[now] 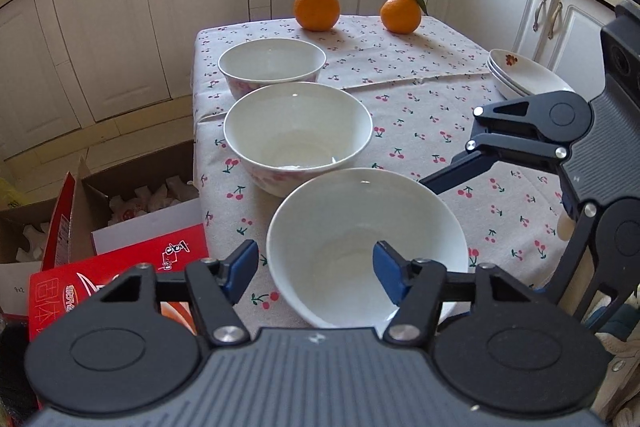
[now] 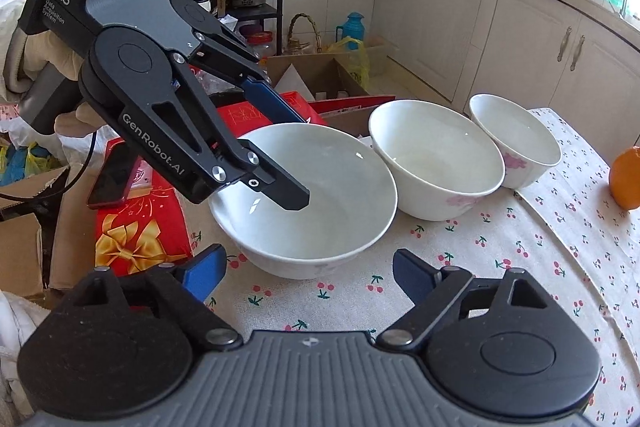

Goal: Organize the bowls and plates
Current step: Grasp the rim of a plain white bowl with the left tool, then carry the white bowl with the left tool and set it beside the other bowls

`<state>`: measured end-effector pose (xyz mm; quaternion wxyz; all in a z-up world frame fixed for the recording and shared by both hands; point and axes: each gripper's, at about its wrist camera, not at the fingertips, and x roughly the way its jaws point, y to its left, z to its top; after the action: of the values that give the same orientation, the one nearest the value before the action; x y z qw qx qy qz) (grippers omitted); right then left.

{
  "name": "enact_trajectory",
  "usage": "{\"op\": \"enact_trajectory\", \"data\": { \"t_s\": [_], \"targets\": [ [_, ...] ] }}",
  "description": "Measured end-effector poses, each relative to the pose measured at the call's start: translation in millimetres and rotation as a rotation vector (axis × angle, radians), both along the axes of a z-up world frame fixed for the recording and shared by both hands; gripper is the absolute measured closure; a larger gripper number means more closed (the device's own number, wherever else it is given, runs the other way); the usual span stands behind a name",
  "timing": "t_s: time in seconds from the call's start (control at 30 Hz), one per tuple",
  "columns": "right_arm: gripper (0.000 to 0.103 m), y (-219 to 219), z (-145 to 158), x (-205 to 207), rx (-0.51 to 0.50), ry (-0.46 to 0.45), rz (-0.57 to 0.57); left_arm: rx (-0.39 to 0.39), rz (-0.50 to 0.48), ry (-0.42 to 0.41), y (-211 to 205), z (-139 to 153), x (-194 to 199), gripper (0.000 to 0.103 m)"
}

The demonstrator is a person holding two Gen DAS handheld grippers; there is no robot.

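1. Left gripper: spread wide, straddling the near rim of the nearest bowl (one finger inside).
2. Right gripper: spread wide, empty, just beside that bowl on the tablecloth.

I count three white ceramic bowls, two round oranges, and a stack of white plates at right.

Left gripper arm: "GenRobot.AI"
Left gripper housing: "DAS Data Acquisition System"
White box: "9x2"
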<state>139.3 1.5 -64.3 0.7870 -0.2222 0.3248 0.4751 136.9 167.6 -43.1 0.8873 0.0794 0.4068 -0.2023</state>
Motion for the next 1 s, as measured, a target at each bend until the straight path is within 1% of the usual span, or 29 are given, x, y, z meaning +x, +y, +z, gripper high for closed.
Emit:
{"op": "enact_trajectory", "data": {
  "t_s": [0.07,0.2,0.27,0.77,1.0],
  "targets": [
    [0.018,2,0,1,-0.008,-0.001,0.014,-0.001,-0.006,0.003,0,0,2,0.044],
    [0.02,4,1,0,-0.012,-0.014,0.03,-0.014,-0.013,0.021,0,-1,6,0.05],
    [0.023,5,1,1,-0.006,-0.003,0.036,-0.013,-0.014,0.024,1,-1,6,0.051],
    [0.023,3,5,5,0.007,0.02,0.04,0.005,-0.021,0.044,-3,-2,10,0.051],
    [0.023,-5,11,2,0.011,0.015,0.043,0.003,-0.029,0.036,-10,5,6,0.051]
  ]
}}
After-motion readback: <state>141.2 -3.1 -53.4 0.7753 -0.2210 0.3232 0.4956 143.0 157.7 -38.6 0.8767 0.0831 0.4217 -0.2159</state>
